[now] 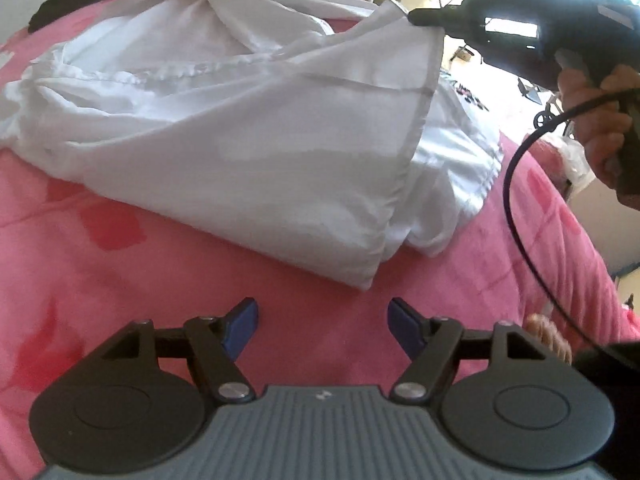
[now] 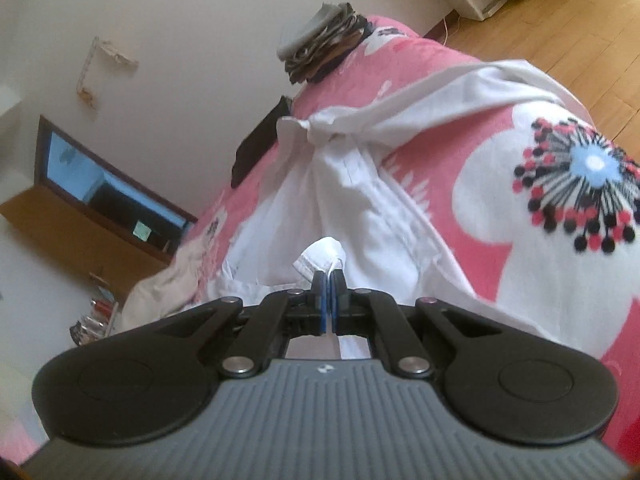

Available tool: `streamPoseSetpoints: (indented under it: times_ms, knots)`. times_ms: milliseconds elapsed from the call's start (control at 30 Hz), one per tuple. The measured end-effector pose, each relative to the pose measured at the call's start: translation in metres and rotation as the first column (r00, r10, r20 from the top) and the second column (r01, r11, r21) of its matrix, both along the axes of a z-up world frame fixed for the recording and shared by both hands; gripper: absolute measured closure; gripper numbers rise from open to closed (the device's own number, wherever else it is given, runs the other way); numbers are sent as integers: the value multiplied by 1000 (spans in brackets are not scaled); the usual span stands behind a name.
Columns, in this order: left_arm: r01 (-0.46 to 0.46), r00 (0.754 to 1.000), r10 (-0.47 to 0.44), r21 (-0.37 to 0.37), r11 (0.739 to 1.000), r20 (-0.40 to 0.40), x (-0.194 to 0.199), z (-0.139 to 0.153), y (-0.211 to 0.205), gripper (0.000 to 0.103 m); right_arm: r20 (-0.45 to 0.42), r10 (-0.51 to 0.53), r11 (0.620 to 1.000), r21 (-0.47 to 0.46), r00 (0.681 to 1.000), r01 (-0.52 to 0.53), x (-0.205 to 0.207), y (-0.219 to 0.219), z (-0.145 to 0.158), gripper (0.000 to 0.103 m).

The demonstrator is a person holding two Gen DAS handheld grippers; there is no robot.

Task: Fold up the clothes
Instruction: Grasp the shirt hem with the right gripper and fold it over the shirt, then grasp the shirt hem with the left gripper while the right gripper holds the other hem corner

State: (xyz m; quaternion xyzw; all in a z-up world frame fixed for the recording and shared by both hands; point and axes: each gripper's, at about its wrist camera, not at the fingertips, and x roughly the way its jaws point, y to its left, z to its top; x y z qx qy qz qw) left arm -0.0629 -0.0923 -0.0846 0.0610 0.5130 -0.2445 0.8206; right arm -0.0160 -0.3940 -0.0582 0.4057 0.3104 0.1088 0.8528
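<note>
the right hand-held gripper [image 2: 329, 280] has its blue pads pressed together on a bunched fold of the white garment [image 2: 352, 200], which stretches away across the pink flowered bedcover [image 2: 540, 220]. further off the cloth gathers into a knot-like twist, with a sleeve trailing to the right. a stack of folded clothes [image 2: 324, 40] sits at the far end of the bed. a wooden-framed mirror [image 2: 108, 184] leans by the wall on the left.

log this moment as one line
right gripper: shut on white shirt corner, lifted | left gripper: open, empty, over pink bedspread
</note>
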Motion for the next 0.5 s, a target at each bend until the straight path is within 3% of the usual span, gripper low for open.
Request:
streamPoseSetpoints:
  times_ms: [67,167,267,333,400,500]
  knots:
    - [-27,1000,27,-7,1000,8,3,-1,-4,31,6,-5,1000,1,1000,5,2,-3,2,102]
    - [-75,997,75,-27,997,9,5,-1,-4,42,10,-16,1000,9,1000,15,2,-6,1,102]
    - [-133,991,133,-48,990,0,8,0,1,59,6,-29,999,31,1000,29,1,-10,-3,102]
    - [-160,987,160,-48,986,-4,10,-1,6,85,-1,-36,998,45,999,36,1,-11,-6,102]
    - [-171,985,171,-26,985,8,12,-1,8,99,-10,-43,997,58,999,44,0,-12,-9,102]
    - [-183,982,184,-20,983,35,9,4,11,103,-16,-52,996,75,999,53,-2,-12,-11,102]
